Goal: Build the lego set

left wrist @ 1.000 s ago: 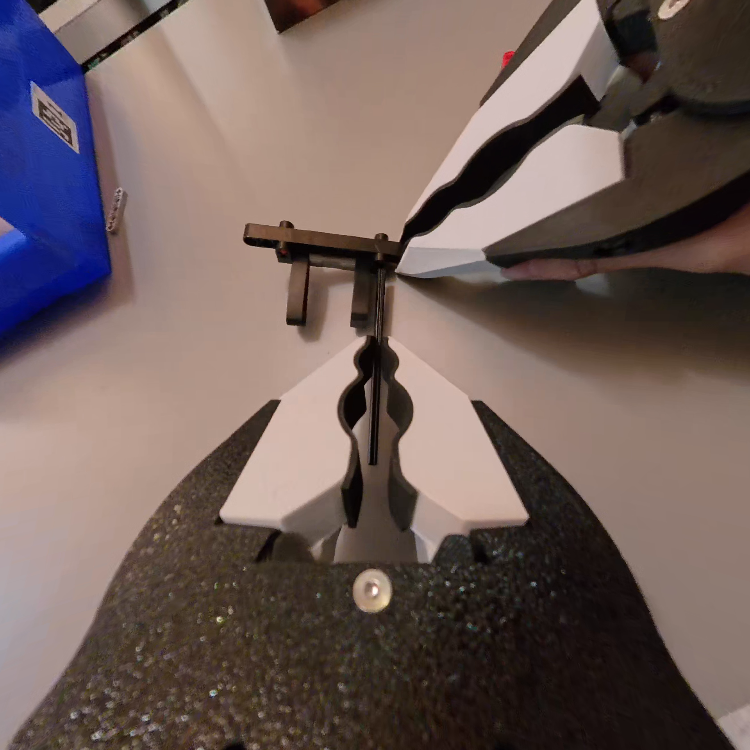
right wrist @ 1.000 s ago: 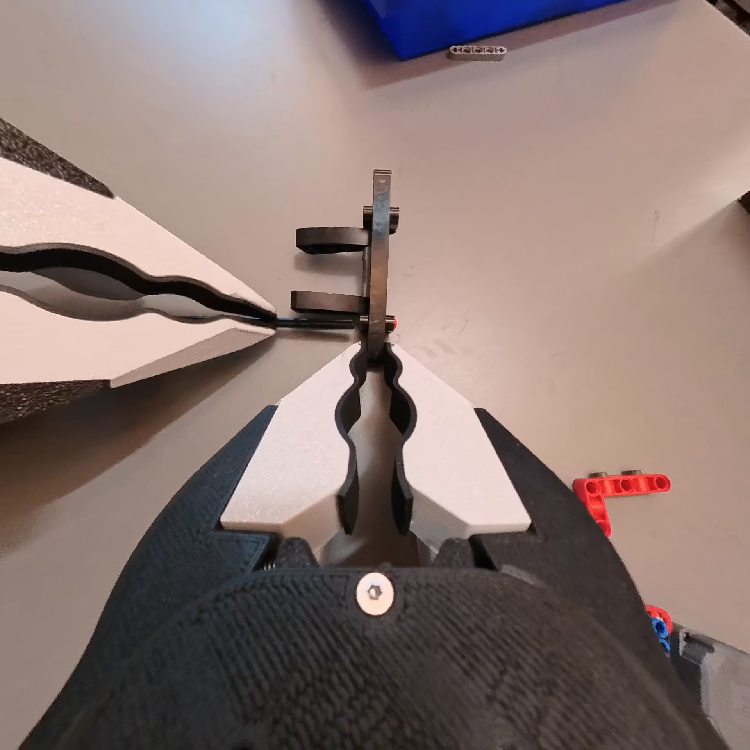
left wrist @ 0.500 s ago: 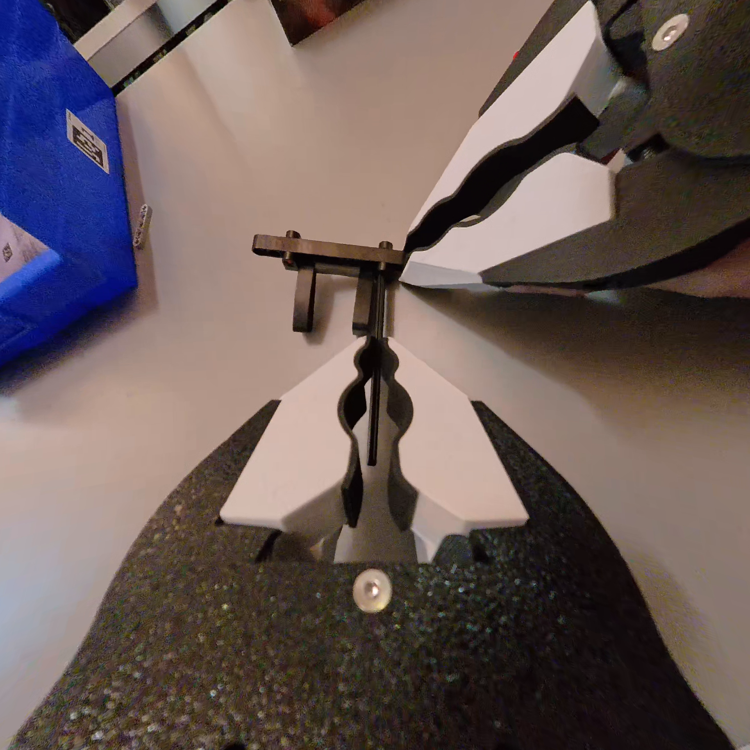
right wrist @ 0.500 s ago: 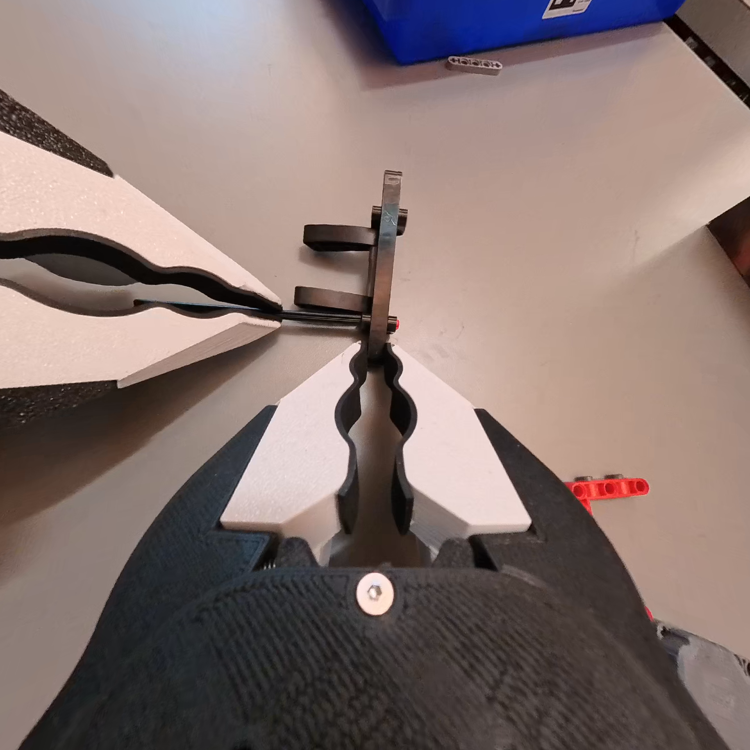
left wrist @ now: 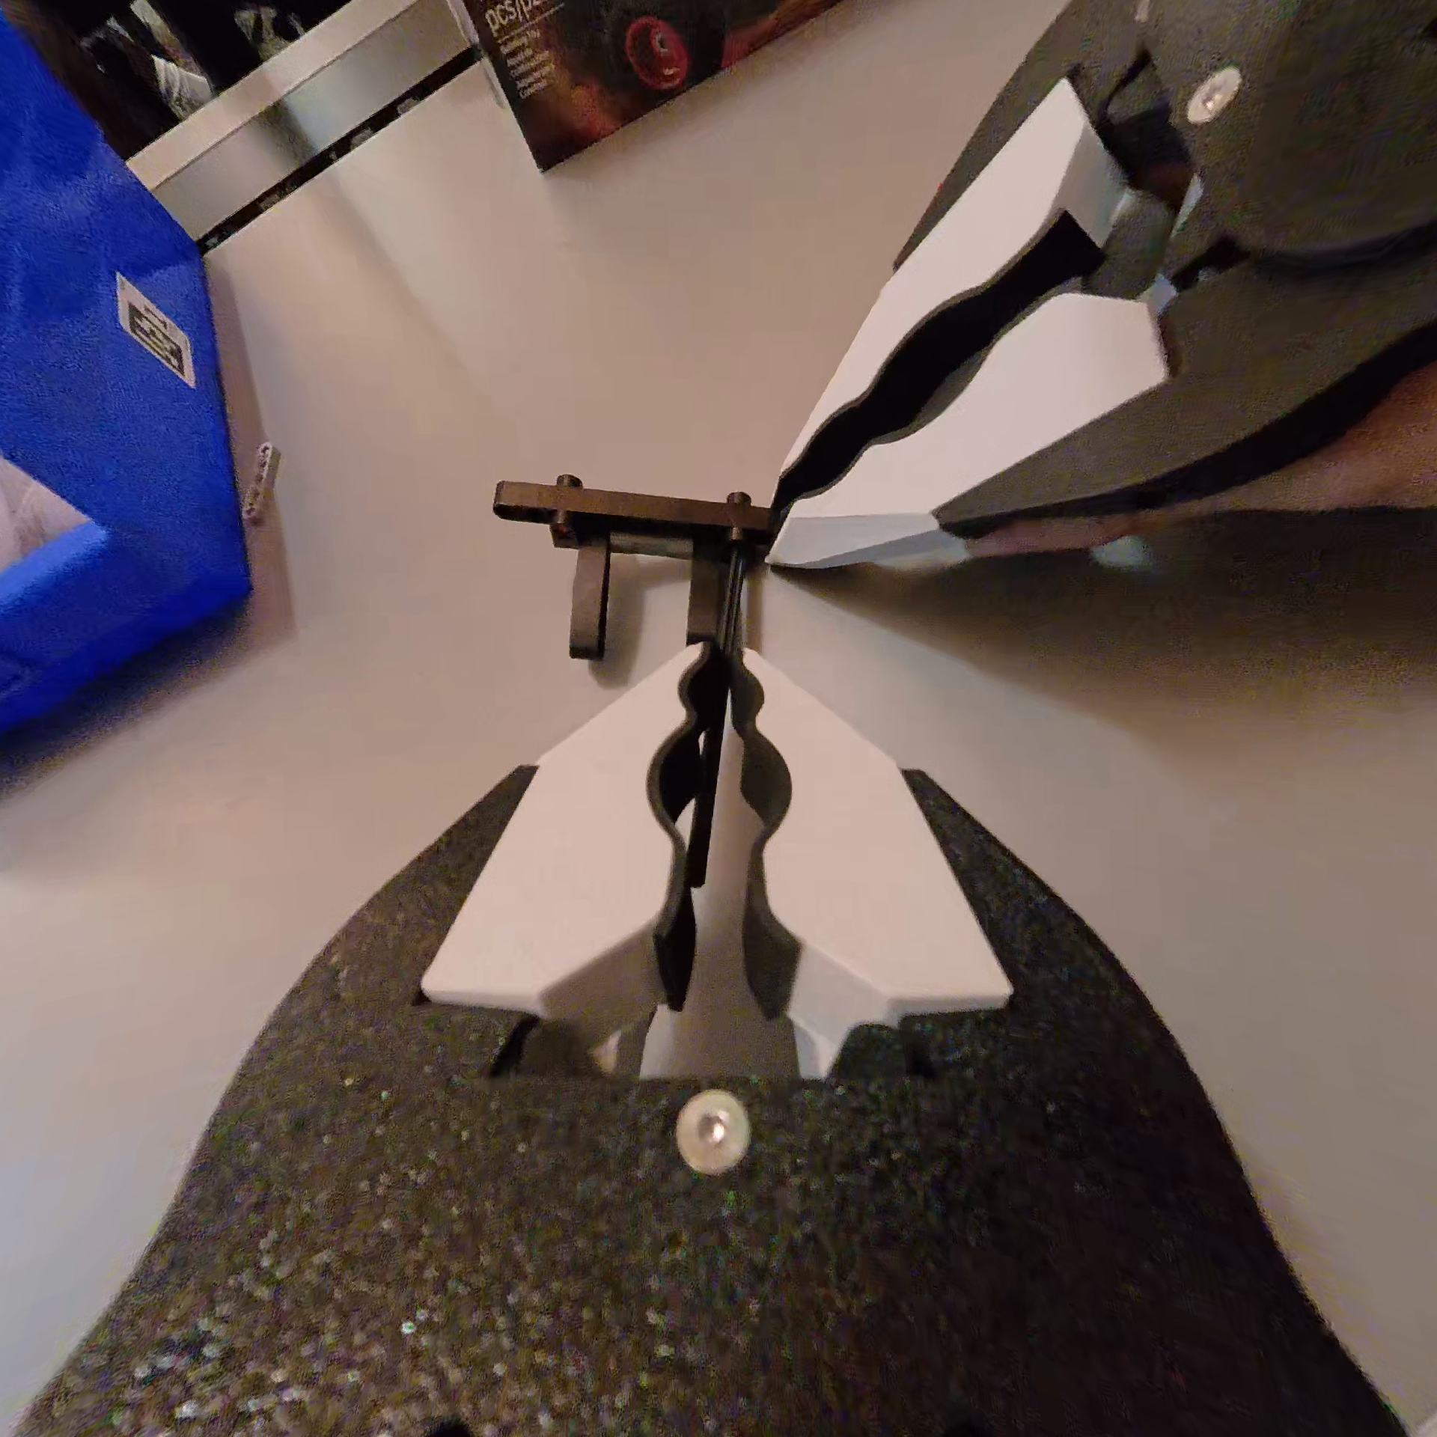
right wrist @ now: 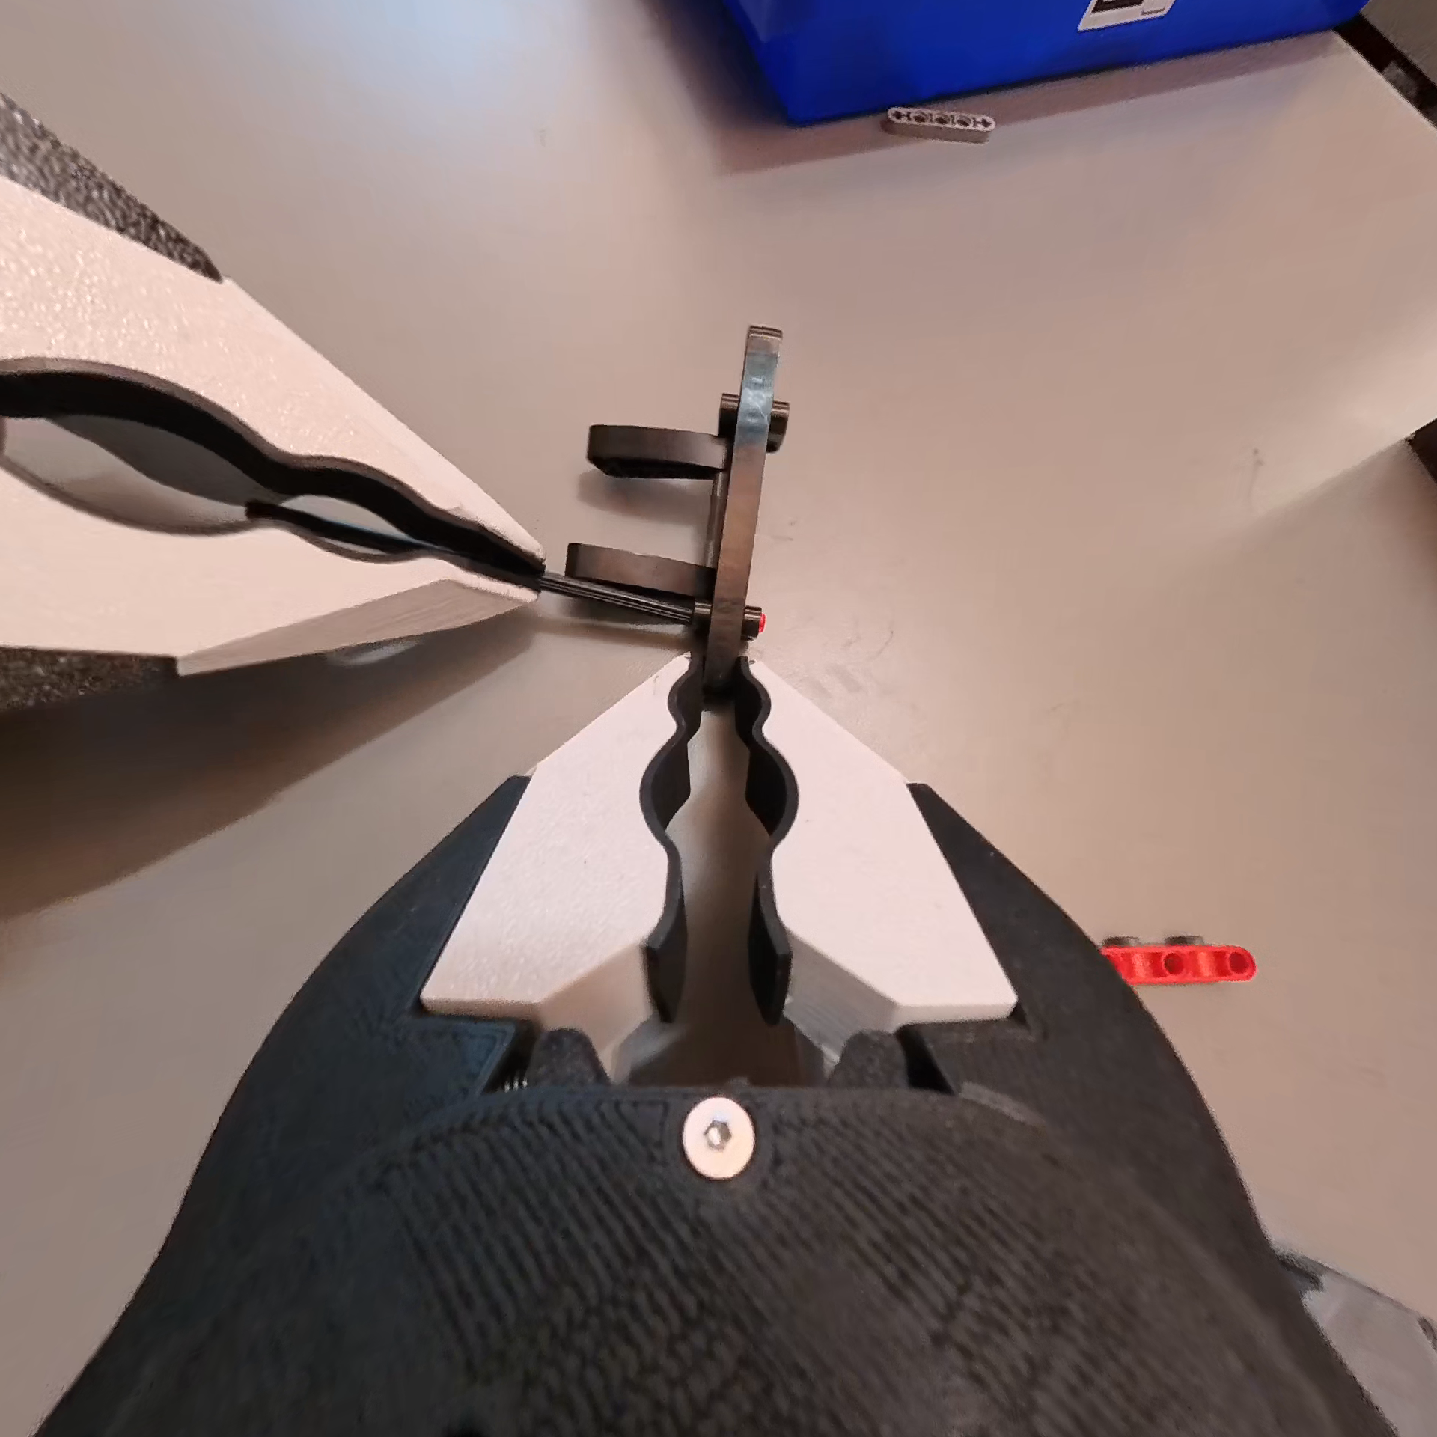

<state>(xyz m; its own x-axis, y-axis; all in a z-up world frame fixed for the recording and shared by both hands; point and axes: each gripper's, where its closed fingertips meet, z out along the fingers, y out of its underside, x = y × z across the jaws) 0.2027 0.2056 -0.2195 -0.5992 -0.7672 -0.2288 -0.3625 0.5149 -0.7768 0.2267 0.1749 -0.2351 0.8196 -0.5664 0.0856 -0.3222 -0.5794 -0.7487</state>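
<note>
A black lego assembly (left wrist: 630, 507) is a long beam with two short arms hanging off it; it also shows in the right wrist view (right wrist: 739, 513). A thin black axle (left wrist: 715, 762) runs from the beam's right end back between my left gripper's fingers. My left gripper (left wrist: 719, 661) is shut on this axle. My right gripper (right wrist: 719, 673) is shut on the near end of the beam. In the left wrist view the right gripper (left wrist: 777, 519) comes in from the upper right. In the right wrist view the left gripper (right wrist: 536, 579) comes in from the left, with the axle (right wrist: 622, 600) spanning to the beam. A red pin tip (right wrist: 762, 620) shows on the beam.
A blue bin (left wrist: 101, 466) stands at the left, and shows at the top of the right wrist view (right wrist: 1011, 54). A small grey beam (right wrist: 941, 120) lies beside it. A red angled beam (right wrist: 1178, 964) lies on the grey table at the right. A dark printed box (left wrist: 622, 70) stands at the back. The grippers' ends are close to 5 centimeters from one another.
Both grippers have shifted together with the assembly, so the blue bin and the box have come further into view. Both grips are unchanged.
</note>
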